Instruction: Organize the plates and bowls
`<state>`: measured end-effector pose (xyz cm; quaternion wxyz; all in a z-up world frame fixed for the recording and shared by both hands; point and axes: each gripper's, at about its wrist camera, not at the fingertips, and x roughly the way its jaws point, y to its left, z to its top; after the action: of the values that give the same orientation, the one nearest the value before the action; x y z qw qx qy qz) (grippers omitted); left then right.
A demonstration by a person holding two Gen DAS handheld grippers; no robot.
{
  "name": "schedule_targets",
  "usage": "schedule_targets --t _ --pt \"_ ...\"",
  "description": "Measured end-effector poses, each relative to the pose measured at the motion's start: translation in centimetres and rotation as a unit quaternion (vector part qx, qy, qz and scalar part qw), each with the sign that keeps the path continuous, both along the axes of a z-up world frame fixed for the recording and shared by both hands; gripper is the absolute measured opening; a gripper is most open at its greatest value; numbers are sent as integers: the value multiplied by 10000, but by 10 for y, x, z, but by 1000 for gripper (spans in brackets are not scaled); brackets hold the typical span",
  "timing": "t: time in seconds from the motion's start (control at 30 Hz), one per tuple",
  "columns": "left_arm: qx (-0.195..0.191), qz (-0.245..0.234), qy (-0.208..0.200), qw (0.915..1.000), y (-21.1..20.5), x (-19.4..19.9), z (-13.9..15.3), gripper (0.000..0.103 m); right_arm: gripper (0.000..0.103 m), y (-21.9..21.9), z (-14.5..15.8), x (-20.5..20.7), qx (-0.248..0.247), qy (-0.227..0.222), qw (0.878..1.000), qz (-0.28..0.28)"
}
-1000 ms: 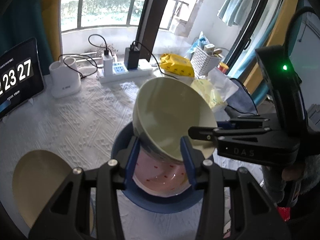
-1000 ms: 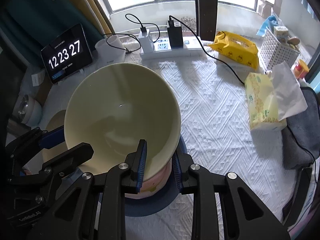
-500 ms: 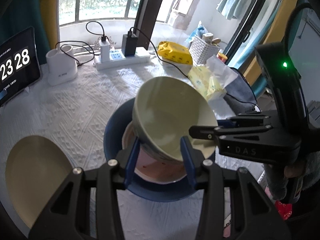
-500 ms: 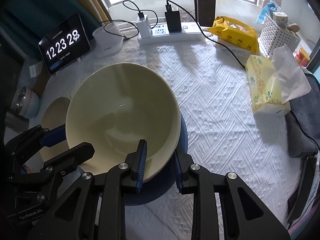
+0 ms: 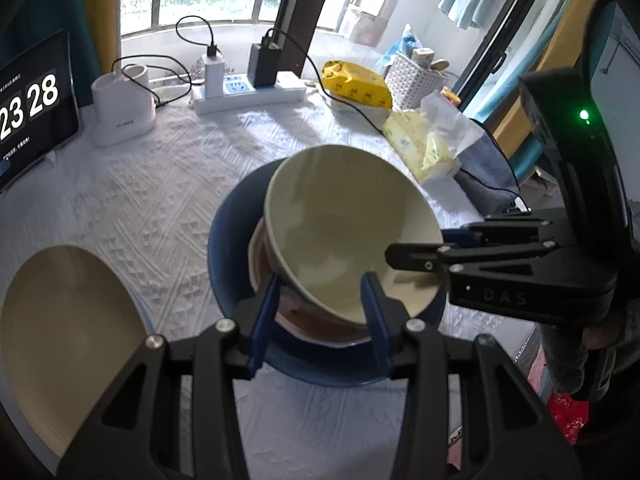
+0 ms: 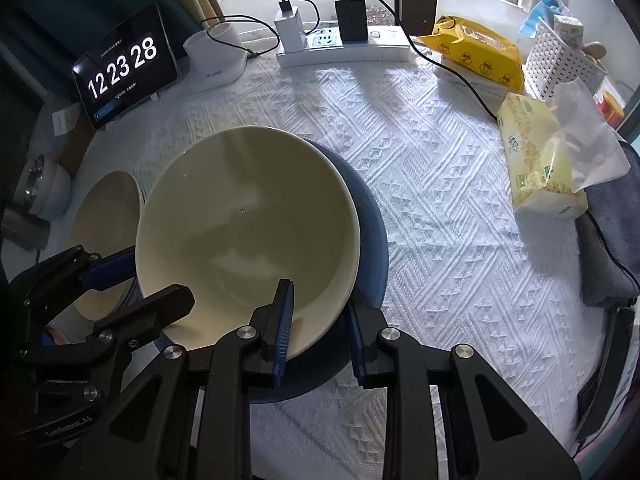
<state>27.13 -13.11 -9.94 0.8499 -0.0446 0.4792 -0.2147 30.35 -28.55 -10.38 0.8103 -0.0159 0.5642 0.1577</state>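
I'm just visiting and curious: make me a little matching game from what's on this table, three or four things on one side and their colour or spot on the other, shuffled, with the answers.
Things:
1. cream bowl
2. blue plate
3. wipes pack
4. clock screen

Descriptions:
A. yellow, near the white basket
B. gripped at its rim by both grippers
C. lying under the pink dish
D. propped at the table's far left edge

Pairs: 1-B, 2-C, 3-A, 4-D

Both grippers were black frames with silver screws and blue finger pads. The right gripper (image 5: pixel 416 260) bore faint "DAS" lettering and a green light; a grey sleeve (image 5: pixel 568 356) showed below it.
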Motion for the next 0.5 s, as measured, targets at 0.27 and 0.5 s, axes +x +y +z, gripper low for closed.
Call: schedule_targets --t 0.27,0.5 --pt "-15 -7 100 9999 1 0 -5 43 27 3 -1 0 -114 -6 9999 52" --pt "-30 7 140 9999 4 0 -7 43 27 7 -4 1 -204 13 9997 110"
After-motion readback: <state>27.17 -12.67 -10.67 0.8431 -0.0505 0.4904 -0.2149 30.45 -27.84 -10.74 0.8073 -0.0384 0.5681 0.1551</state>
